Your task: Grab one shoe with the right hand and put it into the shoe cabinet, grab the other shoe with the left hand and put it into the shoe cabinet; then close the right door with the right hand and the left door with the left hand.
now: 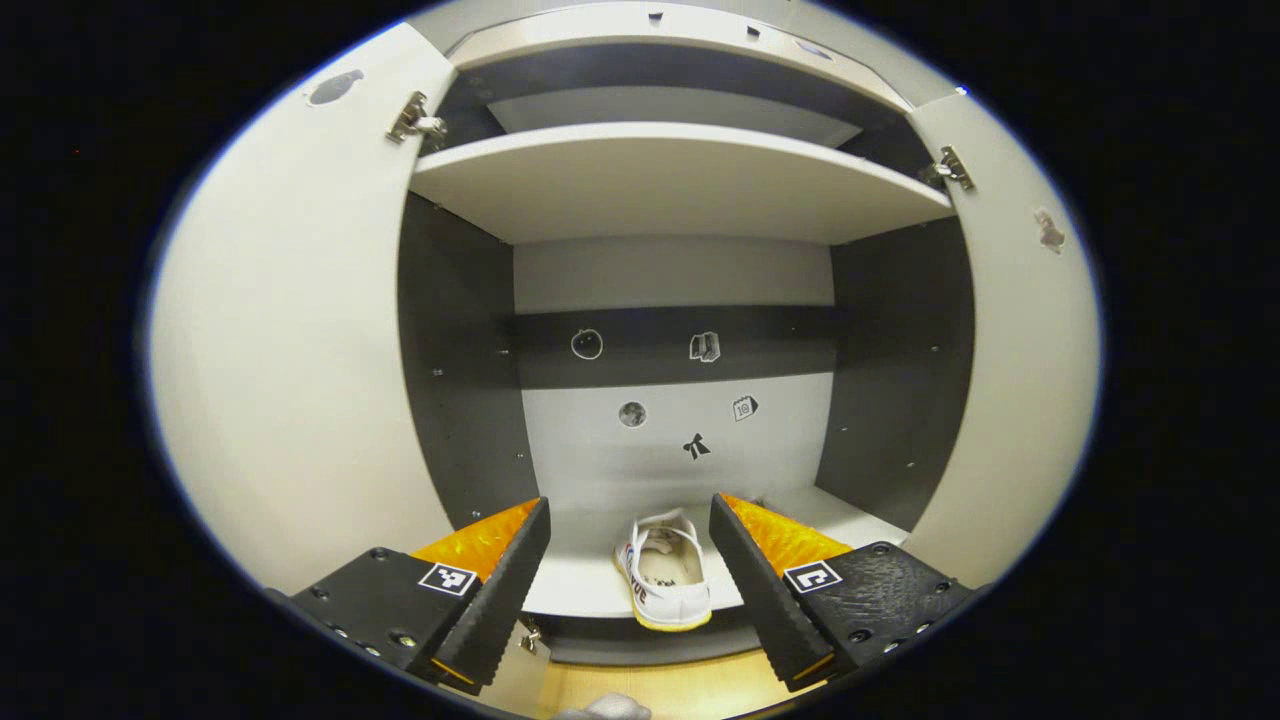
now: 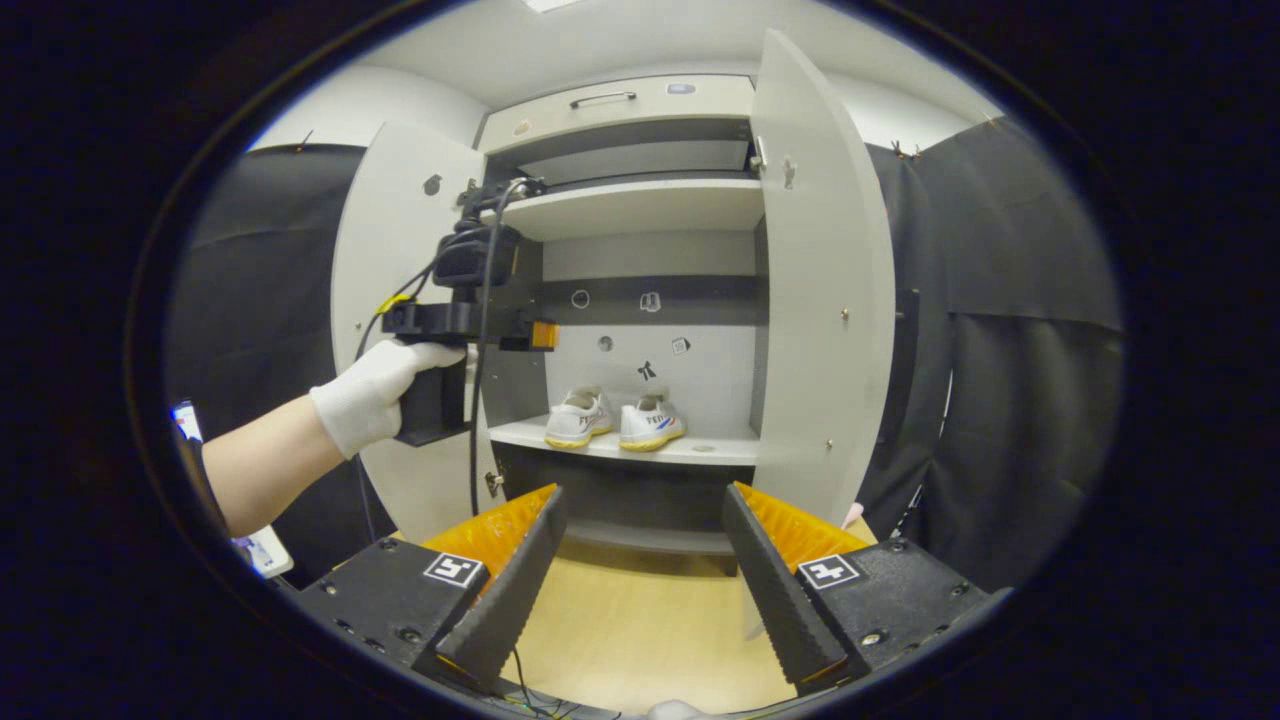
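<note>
Two white shoes (image 2: 578, 418) (image 2: 650, 424) with yellow soles stand side by side on the cabinet's lower shelf (image 2: 720, 448), heels facing out. In the left gripper view one white shoe (image 1: 665, 578) sits on the shelf (image 1: 580, 585) between my fingers, well ahead of them. My left gripper (image 1: 628, 508) is open and holds nothing. A gloved hand (image 2: 375, 390) holds it up in front of the left door (image 2: 395, 250). My right gripper (image 2: 643, 495) is open and holds nothing, back from the cabinet and above the floor. The left door (image 1: 280, 350) and the right door (image 2: 815, 300) (image 1: 1010, 370) both stand wide open.
An upper shelf (image 1: 670, 180) spans the cabinet, with a drawer and handle (image 2: 603, 98) on top. Small stickers dot the back wall (image 1: 690, 440). Wooden floor (image 2: 640, 620) lies before the cabinet. Black cloth (image 2: 1020, 380) hangs on both sides.
</note>
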### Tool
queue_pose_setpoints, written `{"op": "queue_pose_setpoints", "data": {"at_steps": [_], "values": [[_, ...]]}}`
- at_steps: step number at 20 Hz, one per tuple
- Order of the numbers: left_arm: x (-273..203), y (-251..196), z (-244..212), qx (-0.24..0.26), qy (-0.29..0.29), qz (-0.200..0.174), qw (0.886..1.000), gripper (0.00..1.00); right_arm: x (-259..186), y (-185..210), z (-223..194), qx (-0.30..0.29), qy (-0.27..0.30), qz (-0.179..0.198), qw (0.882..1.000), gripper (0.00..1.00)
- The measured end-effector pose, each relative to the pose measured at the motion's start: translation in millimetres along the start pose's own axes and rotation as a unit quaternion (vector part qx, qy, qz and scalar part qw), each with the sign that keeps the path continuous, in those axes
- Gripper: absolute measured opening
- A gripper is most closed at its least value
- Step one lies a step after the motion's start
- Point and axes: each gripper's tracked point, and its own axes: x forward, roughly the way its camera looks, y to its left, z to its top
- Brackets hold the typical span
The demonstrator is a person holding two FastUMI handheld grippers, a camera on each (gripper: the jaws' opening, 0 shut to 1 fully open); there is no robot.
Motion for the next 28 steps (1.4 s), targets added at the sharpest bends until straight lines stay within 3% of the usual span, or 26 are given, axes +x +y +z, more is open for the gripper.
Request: {"op": "queue_pose_setpoints", "data": {"at_steps": [10,13,16,23,28], "values": [[-134.6,9.2,-3.4,0.007,-0.062,0.009,0.998,0.96,-27.4,0.1,18.7,-0.005,-0.029,-0.024,0.999,1.0],[-173.5,8.0,-21.0,-0.008,-0.061,-0.001,0.998,0.95,-32.8,-3.6,19.2,-0.005,-0.036,-0.032,0.999,0.99],[-206.6,19.8,-43.4,0.002,-0.058,0.011,0.998,0.95,-37.7,-8.7,15.0,-0.002,-0.032,-0.039,0.999,0.99],[-263.0,37.7,-91.5,-0.001,-0.048,0.044,0.998,0.96,-45.0,-14.0,1.8,0.001,-0.025,-0.049,0.998,1.0],[-277.7,32.2,-104.3,-0.006,-0.042,0.044,0.998,0.96,-47.2,-19.7,-4.7,0.0,-0.016,-0.054,0.998,1.0]]}}
